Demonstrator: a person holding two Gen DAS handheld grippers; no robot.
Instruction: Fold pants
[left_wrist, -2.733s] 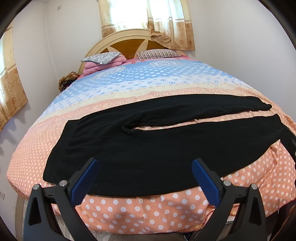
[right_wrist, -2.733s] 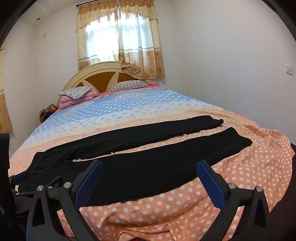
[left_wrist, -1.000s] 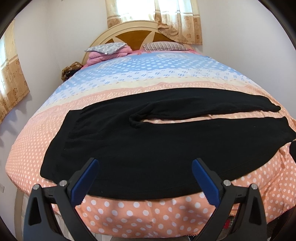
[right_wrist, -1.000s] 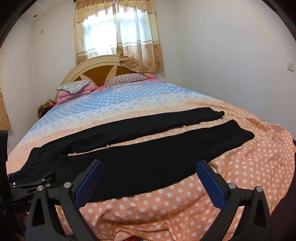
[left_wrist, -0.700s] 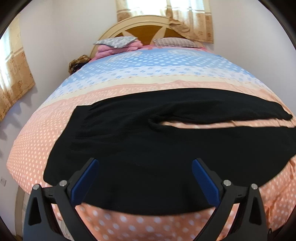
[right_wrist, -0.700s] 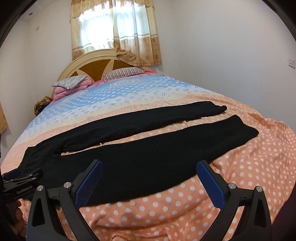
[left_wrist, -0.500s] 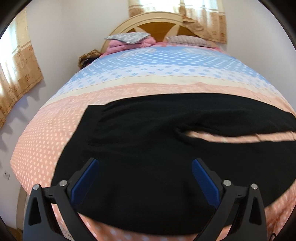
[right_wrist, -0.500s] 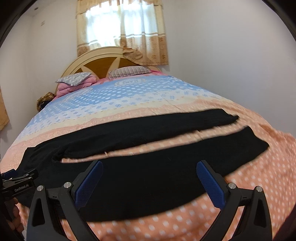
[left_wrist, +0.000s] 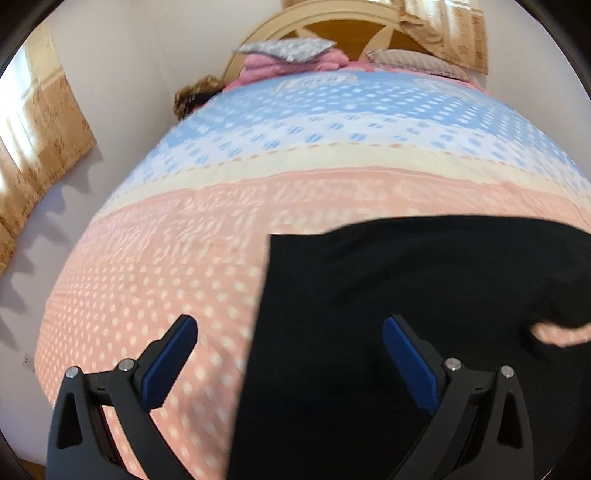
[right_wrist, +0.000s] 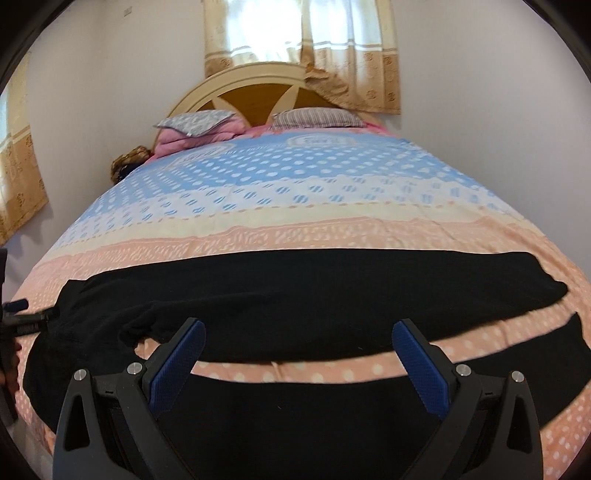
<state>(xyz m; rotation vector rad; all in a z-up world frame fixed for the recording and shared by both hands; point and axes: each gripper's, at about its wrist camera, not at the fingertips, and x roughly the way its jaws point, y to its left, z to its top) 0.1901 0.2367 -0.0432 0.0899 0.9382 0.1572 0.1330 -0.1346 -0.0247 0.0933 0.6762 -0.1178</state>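
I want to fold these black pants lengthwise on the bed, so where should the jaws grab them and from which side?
Likely the near edge of the black pants: left gripper at the waistband corner, right gripper farther along the near leg. Come from the foot of the bed. The pants lie flat and crosswise with legs apart, so the near leg could lift over the far one.

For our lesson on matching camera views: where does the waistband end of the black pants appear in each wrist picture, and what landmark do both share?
Left wrist view: the waistband end of the black pants runs as a straight edge down the centre, between the open fingers.
Right wrist view: the waistband end lies at the far left edge, beside the left gripper.
Shared landmark: the grey pillow on pink bedding at the headboard.
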